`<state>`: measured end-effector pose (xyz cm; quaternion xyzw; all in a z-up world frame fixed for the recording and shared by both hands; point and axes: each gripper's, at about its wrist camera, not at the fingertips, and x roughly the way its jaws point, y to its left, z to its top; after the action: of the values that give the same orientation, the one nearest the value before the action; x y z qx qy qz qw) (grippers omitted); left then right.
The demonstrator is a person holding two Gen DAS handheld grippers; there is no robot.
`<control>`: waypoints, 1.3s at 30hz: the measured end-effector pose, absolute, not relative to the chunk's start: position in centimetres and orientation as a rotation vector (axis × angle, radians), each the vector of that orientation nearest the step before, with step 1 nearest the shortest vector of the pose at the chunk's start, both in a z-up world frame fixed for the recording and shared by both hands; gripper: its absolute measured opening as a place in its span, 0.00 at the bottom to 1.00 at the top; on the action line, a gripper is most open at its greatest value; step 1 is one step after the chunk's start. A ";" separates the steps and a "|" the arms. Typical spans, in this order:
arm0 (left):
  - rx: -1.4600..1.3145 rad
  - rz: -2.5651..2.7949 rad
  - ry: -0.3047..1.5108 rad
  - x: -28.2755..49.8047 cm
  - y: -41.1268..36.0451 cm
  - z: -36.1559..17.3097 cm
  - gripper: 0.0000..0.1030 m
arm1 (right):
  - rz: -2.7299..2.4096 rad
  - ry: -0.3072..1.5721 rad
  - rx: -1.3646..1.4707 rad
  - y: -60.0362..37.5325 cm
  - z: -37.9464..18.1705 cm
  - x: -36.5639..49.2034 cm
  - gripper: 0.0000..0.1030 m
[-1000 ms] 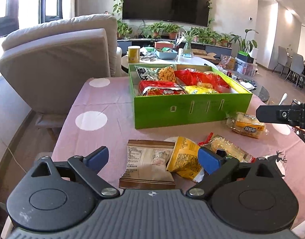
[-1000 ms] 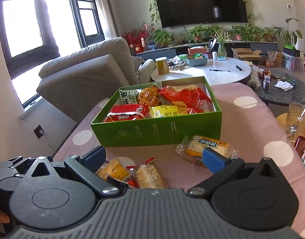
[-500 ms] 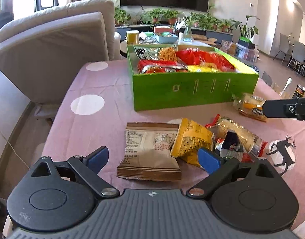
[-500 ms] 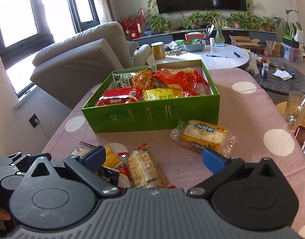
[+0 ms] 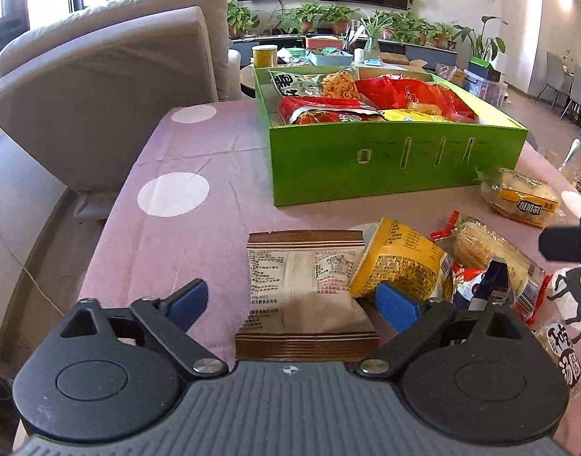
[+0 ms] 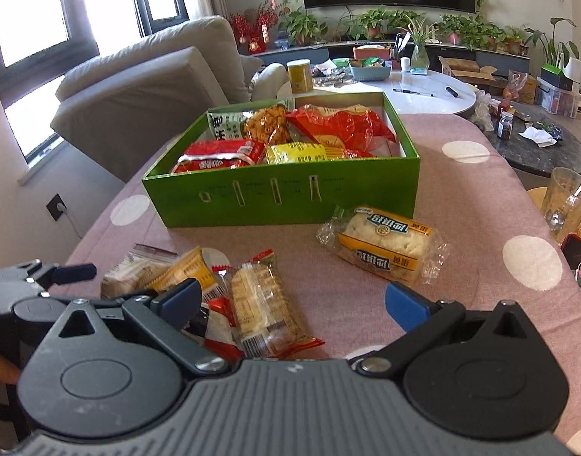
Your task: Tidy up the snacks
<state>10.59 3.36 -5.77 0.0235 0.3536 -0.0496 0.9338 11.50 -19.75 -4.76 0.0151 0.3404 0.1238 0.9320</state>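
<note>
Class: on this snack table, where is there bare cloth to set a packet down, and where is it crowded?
Free: tablecloth left of the green box, and cloth right of the bread packet. Crowded: the box's inside, and the pile around the brown packet and yellow packet.

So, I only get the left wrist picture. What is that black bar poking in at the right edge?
Observer: It belongs to the right gripper. Its jaws stand open with nothing gripped.
Operator: Is there any room left in the green box?
Observer: Yes. From the right wrist view the green box shows bare white floor in its near right corner, beside the red bag.
Operator: Is anything breakable nearby?
Observer: A clear drinking glass stands off to the right of the box, near the table's edge.
</note>
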 end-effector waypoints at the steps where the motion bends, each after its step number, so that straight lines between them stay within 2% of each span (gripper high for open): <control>1: 0.043 -0.108 0.727 10.7 3.4 -5.9 0.84 | 0.253 0.703 0.026 -19.7 -4.9 11.6 0.66; 2: 0.037 -0.111 0.734 10.7 3.5 -6.0 0.82 | 0.253 0.711 0.020 -19.6 -5.1 11.7 0.66; 3: 0.033 -0.114 0.742 10.8 3.6 -6.2 0.73 | 0.254 0.719 0.014 -19.5 -5.3 11.7 0.66; 6: 0.045 -0.118 0.721 10.6 3.6 -6.3 0.62 | 0.257 0.738 -0.012 -19.1 -5.9 12.0 0.65; 15: 0.009 -0.103 0.696 10.0 4.1 -6.0 0.59 | 0.245 0.754 -0.074 -18.1 -7.1 12.8 0.65; 18: 0.025 -0.108 0.680 9.7 3.8 -5.8 0.53 | 0.236 0.765 -0.089 -18.0 -7.5 13.2 0.65; 21: 0.026 -0.104 0.680 9.7 3.7 -5.9 0.54 | 0.242 0.772 -0.102 -17.7 -7.7 13.4 0.65; 23: 0.021 -0.108 0.688 9.9 3.8 -6.0 0.55 | 0.244 0.777 -0.112 -17.4 -8.0 13.7 0.65; 25: 0.023 -0.091 0.711 10.2 3.8 -6.3 0.70 | 0.238 0.790 -0.110 -17.2 -8.3 14.0 0.65; 27: 0.034 -0.084 0.703 10.4 3.7 -6.5 0.71 | 0.232 0.791 -0.116 -17.1 -8.5 14.1 0.65; 29: 0.031 -0.086 0.697 10.6 3.6 -6.6 0.70 | 0.235 0.773 -0.137 -16.9 -8.5 13.9 0.65; 31: 0.025 -0.095 0.691 10.5 3.6 -6.4 0.57 | 0.252 0.773 -0.123 -17.1 -8.2 13.8 0.65; 33: 0.020 -0.096 0.695 10.4 3.7 -6.2 0.52 | 0.252 0.772 -0.110 -17.2 -8.0 13.8 0.63; 39: -0.008 -0.095 0.669 9.5 3.9 -5.3 0.51 | 0.281 0.722 -0.081 -17.5 -6.5 13.0 0.63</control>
<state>9.48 3.87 -5.27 -0.0038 0.3283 -0.0466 0.9434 12.96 -17.46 -6.54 -0.0396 0.3521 0.1370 0.9250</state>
